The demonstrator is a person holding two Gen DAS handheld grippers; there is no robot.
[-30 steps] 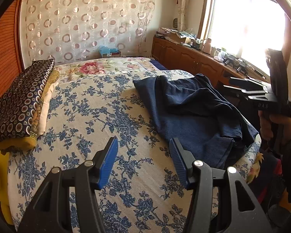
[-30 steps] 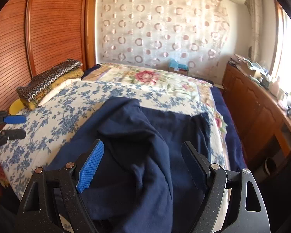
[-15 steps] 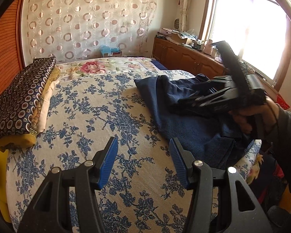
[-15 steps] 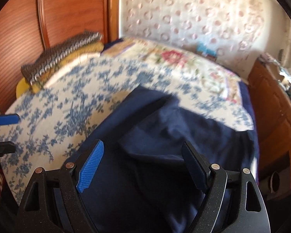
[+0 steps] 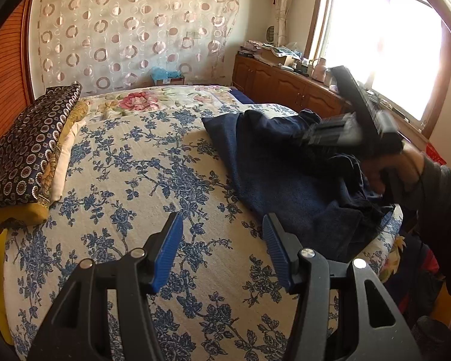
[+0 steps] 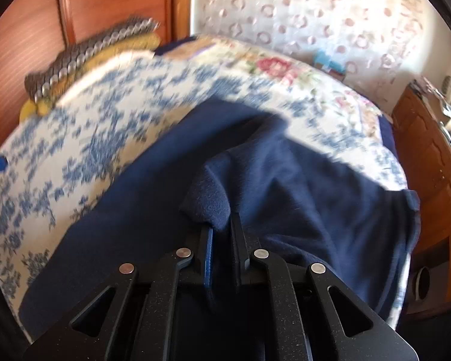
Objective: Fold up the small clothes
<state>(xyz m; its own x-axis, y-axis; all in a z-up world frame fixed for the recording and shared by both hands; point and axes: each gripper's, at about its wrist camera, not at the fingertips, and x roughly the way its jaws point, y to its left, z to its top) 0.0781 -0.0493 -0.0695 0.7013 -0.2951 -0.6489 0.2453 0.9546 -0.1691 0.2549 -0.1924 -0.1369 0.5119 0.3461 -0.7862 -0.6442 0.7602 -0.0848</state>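
A crumpled navy garment [image 5: 270,162] lies on the right part of the blue-flowered bedspread [image 5: 135,165]. In the right wrist view my right gripper [image 6: 221,228] is closing its jaws, and a raised fold of the navy garment [image 6: 300,186] is pinched between the pads. The left wrist view shows a person's hand [image 5: 406,162] holding that gripper low over the cloth, blurred. My left gripper [image 5: 222,246] hangs open over bare bedspread to the left of the garment, with nothing between its blue pads.
A stack of folded patterned cloths [image 5: 30,150] sits at the bed's left edge by the wooden wardrobe. A low wooden cabinet [image 5: 285,87] with clutter runs under the bright window on the right. The bed's near edge drops off beside the garment.
The right gripper came down and forward onto the navy garment, and its jaws went from wide apart to pinched on a fold. The left gripper stayed where it was.
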